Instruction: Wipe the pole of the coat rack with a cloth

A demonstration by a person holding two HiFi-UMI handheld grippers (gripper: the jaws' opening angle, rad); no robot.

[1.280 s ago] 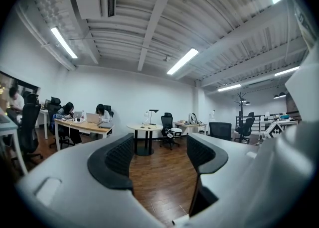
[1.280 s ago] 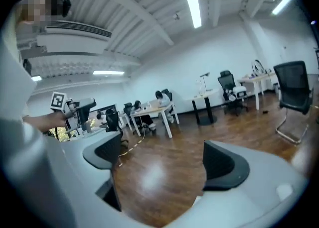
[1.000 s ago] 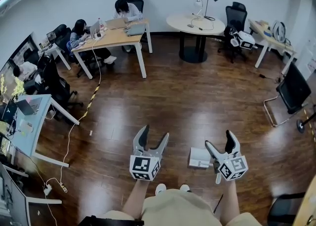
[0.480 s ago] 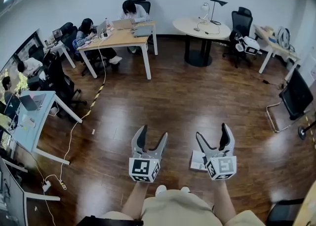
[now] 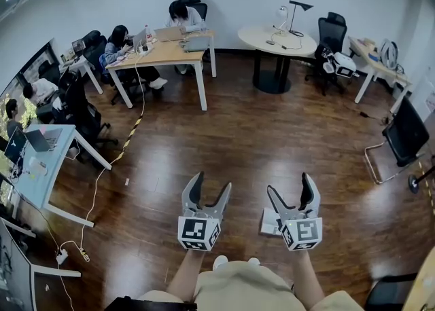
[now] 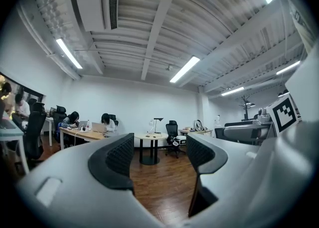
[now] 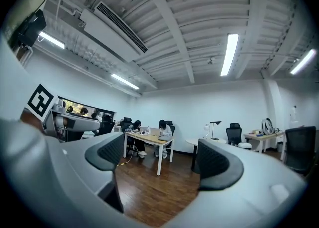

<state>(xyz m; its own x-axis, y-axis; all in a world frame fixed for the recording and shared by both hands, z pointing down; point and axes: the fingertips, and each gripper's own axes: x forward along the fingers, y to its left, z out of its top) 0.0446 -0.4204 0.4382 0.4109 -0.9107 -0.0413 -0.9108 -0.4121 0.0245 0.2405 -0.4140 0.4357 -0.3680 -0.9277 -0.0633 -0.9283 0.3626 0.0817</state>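
Note:
Both grippers are held out side by side over the brown wooden floor [image 5: 251, 140]. My left gripper [image 5: 211, 184] is open with nothing between its fingers, and its own view shows the same [image 6: 157, 155]. My right gripper [image 5: 290, 186] also stands open, its jaws closing slightly on empty air [image 7: 159, 157]. A thin dark branched stand [image 6: 245, 108], perhaps the coat rack, shows far off at the right of the left gripper view. No cloth is in sight. A flat white object [image 5: 270, 219] lies on the floor just left of the right gripper.
A wooden desk [image 5: 163, 50] with seated people stands at the back left. A round white table [image 5: 275, 37] with a lamp is at the back middle. Office chairs [image 5: 401, 133] line the right side. A pale desk [image 5: 41, 167] and cables [image 5: 95, 187] are at the left.
My right gripper has moved a little to the left, towards the left gripper, and its jaws stand slightly narrower. The left gripper has hardly moved.

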